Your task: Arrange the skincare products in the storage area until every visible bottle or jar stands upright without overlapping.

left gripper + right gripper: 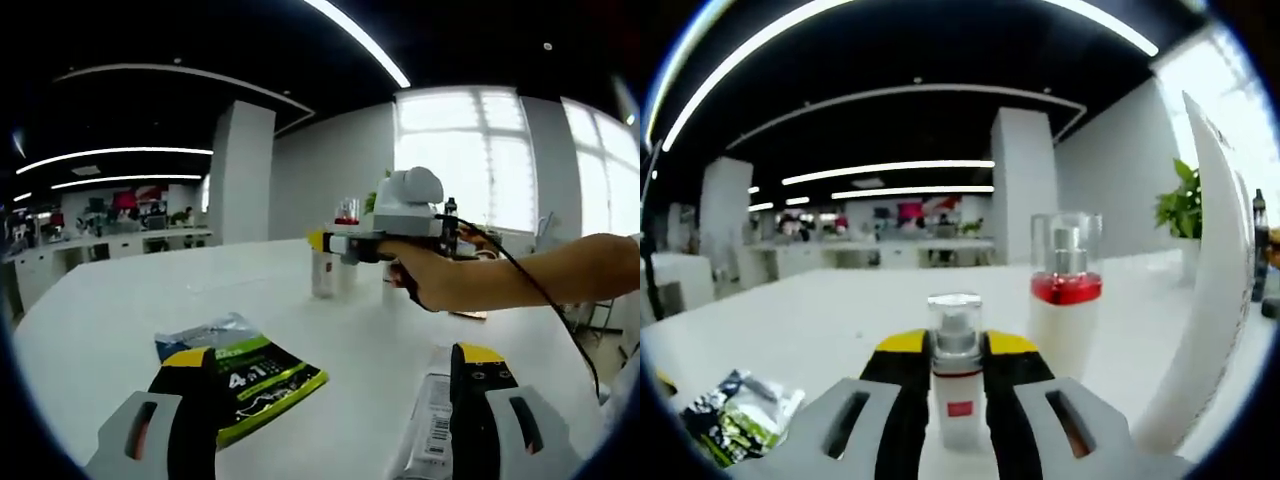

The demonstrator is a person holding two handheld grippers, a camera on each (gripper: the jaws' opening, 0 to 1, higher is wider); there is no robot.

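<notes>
Here, right gripper (958,385) clamps small bottle (956,370) — seemingly clear-capped.

Lighting is bright and even: ceiling light strips (360,40) overhead, plus daylight from the windows (465,155), which are blown out to white. Fisheye distortion bends straight lines near the edges (most visibly the strips). Background is soft; the desk (120,300) shows faint shadows.
</notes>
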